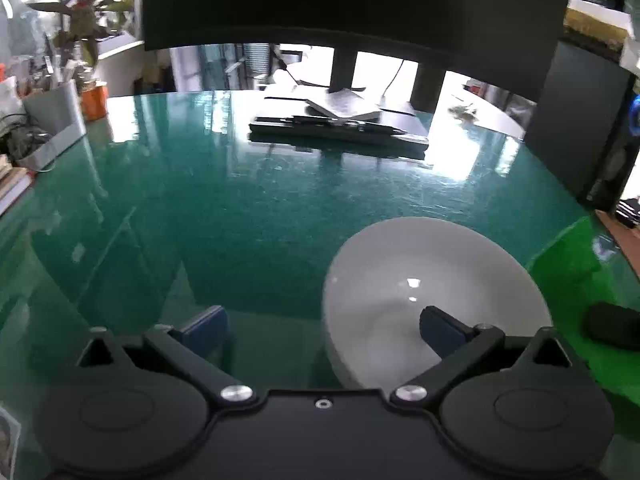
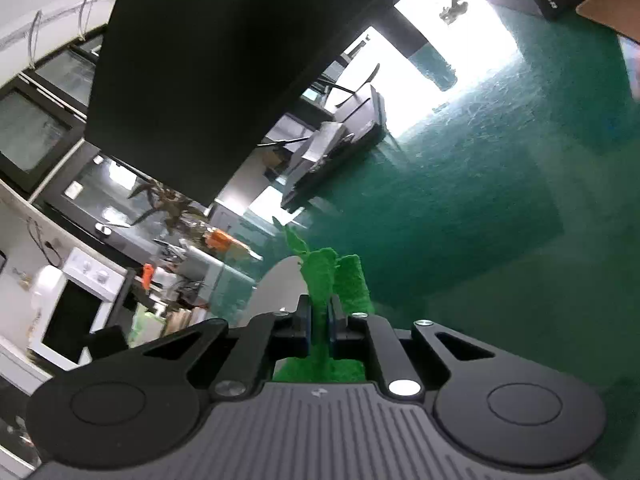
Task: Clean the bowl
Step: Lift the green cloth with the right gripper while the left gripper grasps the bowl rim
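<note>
A white bowl (image 1: pixel 432 280) sits on the green table at the lower right of the left wrist view. My left gripper (image 1: pixel 324 330) is open; its right fingertip (image 1: pixel 444 330) is over the bowl's inside and its left fingertip (image 1: pixel 206 328) is over the table beside the bowl. My right gripper (image 2: pixel 319 320) is shut on a green cloth (image 2: pixel 326 280), held up and tilted above the table. The cloth also shows at the right edge of the left wrist view (image 1: pixel 576 256). A part of the bowl (image 2: pixel 276 292) shows left of the cloth.
A large dark monitor (image 1: pixel 352 4) stands at the back on its stand, with a dark pad and papers (image 1: pixel 340 120) beneath. A plant and orange pot (image 1: pixel 94 100) stand at the far left. A dark tower (image 1: pixel 580 120) stands at the right.
</note>
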`<state>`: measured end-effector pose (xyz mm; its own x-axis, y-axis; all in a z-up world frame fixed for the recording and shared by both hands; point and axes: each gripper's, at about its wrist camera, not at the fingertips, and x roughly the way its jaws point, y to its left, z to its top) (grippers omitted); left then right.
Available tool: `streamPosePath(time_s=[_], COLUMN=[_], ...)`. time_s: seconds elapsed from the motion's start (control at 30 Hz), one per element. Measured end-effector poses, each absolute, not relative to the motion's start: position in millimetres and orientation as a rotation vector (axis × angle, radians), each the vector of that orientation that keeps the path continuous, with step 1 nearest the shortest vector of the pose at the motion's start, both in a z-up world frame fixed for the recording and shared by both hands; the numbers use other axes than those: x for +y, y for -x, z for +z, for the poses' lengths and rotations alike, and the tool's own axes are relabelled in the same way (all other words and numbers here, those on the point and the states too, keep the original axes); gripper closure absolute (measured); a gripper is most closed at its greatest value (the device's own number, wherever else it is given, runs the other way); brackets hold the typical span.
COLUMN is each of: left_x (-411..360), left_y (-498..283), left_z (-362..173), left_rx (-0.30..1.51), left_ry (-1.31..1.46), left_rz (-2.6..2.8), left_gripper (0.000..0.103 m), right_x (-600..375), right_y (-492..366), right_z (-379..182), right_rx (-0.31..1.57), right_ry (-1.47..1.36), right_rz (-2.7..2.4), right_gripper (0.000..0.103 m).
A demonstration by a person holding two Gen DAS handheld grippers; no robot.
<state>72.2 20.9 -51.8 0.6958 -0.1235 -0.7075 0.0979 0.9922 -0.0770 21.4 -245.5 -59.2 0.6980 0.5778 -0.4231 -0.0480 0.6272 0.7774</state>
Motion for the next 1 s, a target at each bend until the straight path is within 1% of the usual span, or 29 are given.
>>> streamPosePath(time_s=[0.1, 0.27, 0.33, 0.37, 0.4, 0.43, 0.47, 0.5, 0.6, 0.63, 0.83, 1.0], left_x=[18, 27, 26, 24, 22, 21, 20, 20, 20, 20, 9, 8], left_y=[-66, -69, -70, -71, -71, -71, -72, -72, -73, -72, -65, -66], left_z=[-52, -56, -55, -53, -51, -50, -48, -47, -46, -46, -47, -48], left_rx=[0.757, 0.755, 0.76, 0.762, 0.759, 0.755, 0.751, 0.754, 0.777, 0.781, 0.784, 0.785], left_ry=[0.036, 0.093, 0.082, 0.059, 0.052, 0.049, 0.047, 0.054, 0.077, 0.083, 0.044, 0.035], left_rz=[-0.078, -0.12, -0.13, -0.124, -0.128, -0.137, -0.145, -0.167, -0.239, -0.252, -0.322, -0.331], left_gripper=[0.0, 0.001, 0.011, 0.023, 0.04, 0.049, 0.064, 0.075, 0.082, 0.083, 0.083, 0.083], right_x=[-242, -241, -242, -241, -241, -241, -241, -241, -240, -240, -239, -235], right_y=[-22, -18, -16, -16, -17, -16, -16, -16, -13, -11, -4, 7], right_z=[-61, -59, -58, -58, -58, -58, -58, -58, -57, -56, -54, -54], right_rx=[0.726, 0.716, 0.713, 0.713, 0.713, 0.713, 0.713, 0.712, 0.707, 0.7, 0.689, 0.7], right_ry=[-0.808, -0.761, -0.74, -0.73, -0.728, -0.729, -0.731, -0.727, -0.696, -0.685, -0.646, -0.546], right_rz=[0.386, 0.376, 0.363, 0.356, 0.354, 0.356, 0.357, 0.358, 0.353, 0.354, 0.374, 0.397], right_gripper=[0.094, 0.094, 0.094, 0.094, 0.094, 0.094, 0.094, 0.094, 0.094, 0.094, 0.094, 0.097])
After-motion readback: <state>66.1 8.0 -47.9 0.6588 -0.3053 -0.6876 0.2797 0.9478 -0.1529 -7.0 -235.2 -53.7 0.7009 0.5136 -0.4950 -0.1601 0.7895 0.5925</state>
